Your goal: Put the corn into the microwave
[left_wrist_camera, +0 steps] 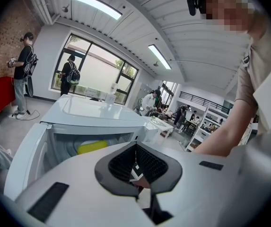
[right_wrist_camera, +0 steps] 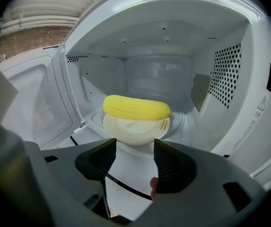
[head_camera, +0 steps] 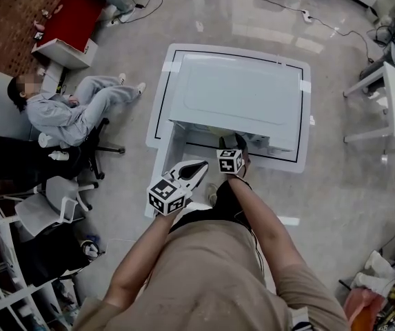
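Corn [right_wrist_camera: 136, 107] inside the microwave [right_wrist_camera: 230, 70], crosswise on top of a cream bowl [right_wrist_camera: 134, 129]. Bowl at the middle of the glass turntable [right_wrist_camera: 185, 124], well apart from both side walls and the back wall. Open room above the corn up to the ceiling, and a bare ring of turntable all round the bowl.

Door [right_wrist_camera: 36, 103] swung wide to the left, with the whole mouth clear from edge to edge.

Right gripper [right_wrist_camera: 134, 148] at the front edge of the mouth, pads spread wide with nothing between them. Bowl and corn just beyond the tips, not touching. In the head view, right gripper [head_camera: 231, 143] over the front edge of the microwave [head_camera: 235, 92].

Left gripper [left_wrist_camera: 135, 148] outside the microwave, pads pressed together, nothing pinched. In the head view, left gripper [head_camera: 200, 165] near the front-left corner of the table [head_camera: 164, 95], left of the right one and nearer the person, close beside the open door. From its own view, corn [left_wrist_camera: 92, 147] only a yellow strip low in the cavity.

Microwave over most of the table, with only narrow bare margins along the left, far and right edges, each with a black border line. Door past the front edge at the front-left corner. Open floor around the table. Seated person [head_camera: 66, 109] well apart to the left.
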